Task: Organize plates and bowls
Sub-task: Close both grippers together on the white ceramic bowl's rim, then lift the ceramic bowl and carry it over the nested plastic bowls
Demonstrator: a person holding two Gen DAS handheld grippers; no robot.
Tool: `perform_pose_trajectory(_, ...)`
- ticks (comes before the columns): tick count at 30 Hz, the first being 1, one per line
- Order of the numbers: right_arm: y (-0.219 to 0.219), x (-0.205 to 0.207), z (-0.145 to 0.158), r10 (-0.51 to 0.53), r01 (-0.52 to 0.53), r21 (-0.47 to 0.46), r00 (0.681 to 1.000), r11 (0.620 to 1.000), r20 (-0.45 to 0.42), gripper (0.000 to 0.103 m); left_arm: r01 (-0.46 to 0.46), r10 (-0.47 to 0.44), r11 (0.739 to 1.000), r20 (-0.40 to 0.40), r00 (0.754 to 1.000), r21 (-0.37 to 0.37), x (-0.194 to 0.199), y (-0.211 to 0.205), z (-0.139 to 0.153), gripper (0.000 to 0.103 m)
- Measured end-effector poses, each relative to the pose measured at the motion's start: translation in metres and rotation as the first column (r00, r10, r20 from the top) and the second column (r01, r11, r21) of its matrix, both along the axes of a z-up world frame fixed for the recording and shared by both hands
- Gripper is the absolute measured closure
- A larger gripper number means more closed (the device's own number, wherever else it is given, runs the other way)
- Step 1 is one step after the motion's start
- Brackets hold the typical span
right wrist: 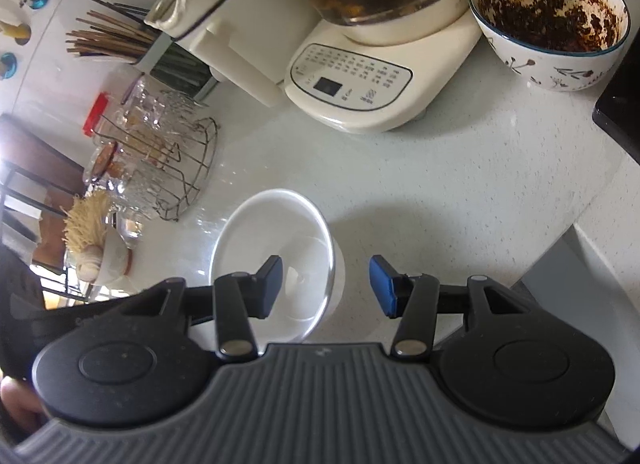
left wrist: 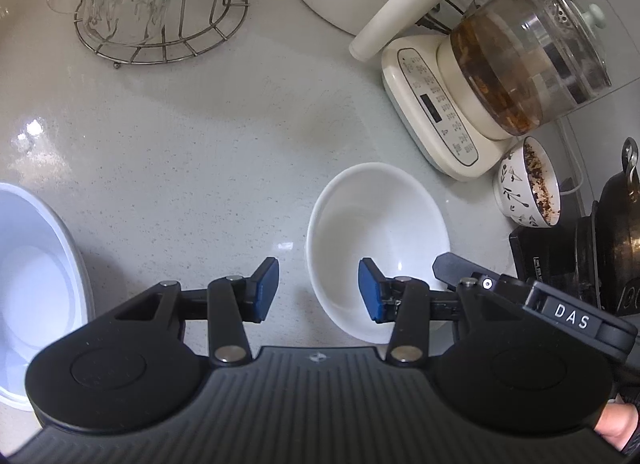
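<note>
Showing chopsticks [right wrist: 108,40] only at right, stacked bowls [left wrist: 36,284] left

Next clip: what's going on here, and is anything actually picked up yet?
A person holds a gripper in each hand over a speckled white countertop. The left gripper is open, its right finger over the near rim of an empty white ceramic bowl. The right gripper is open too, with that bowl's right rim between its fingers. Nothing is gripped. A patterned bowl with dark residue sits by the cream kettle base.
</note>
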State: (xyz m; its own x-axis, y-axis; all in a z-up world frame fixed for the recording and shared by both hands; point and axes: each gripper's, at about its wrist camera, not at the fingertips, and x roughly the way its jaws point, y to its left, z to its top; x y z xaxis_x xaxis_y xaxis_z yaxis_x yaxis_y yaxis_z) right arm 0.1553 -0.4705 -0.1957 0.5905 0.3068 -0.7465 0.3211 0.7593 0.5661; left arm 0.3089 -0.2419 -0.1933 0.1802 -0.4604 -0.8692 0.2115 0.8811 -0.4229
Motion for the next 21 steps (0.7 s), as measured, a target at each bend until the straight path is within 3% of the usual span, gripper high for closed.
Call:
perform_pose_trajectory(3,-0.001,0.0,-0.003,0.004,-0.003,0.004,1.0,1.0,-0.002,0.052,0.006,-0.006,1.0,-0.005,1.0,0.007,0.0,-0.002,-0.002,0.055)
perform_pose_trajectory(7,0.003,0.004,-0.008,0.019,-0.019,0.004,1.0,1.0,-0.013,0.058,0.005,-0.005,1.0,-0.005,1.0,0.001,-0.002,-0.004,-0.006,0.066)
perform_pose_trajectory(13,0.007,0.007,-0.016,0.037,-0.036,0.016,0.999,0.999,-0.031,0.07,0.003,-0.002,1.0,-0.014,1.0,0.01,-0.005,-0.006,-0.008,0.09)
perform_pose_trajectory(18,0.007,0.002,-0.019,0.049,-0.047,0.039,0.998,0.998,-0.038,0.086,-0.012,0.012,1.0,-0.006,1.0,0.014,-0.007,-0.006,-0.008,0.093)
perform_pose_trajectory(21,0.006,0.0,-0.019,0.046,-0.045,0.034,0.998,0.998,-0.036,0.088,-0.014,0.014,1.0,0.002,1.0,0.015,-0.009,-0.005,-0.006,0.094)
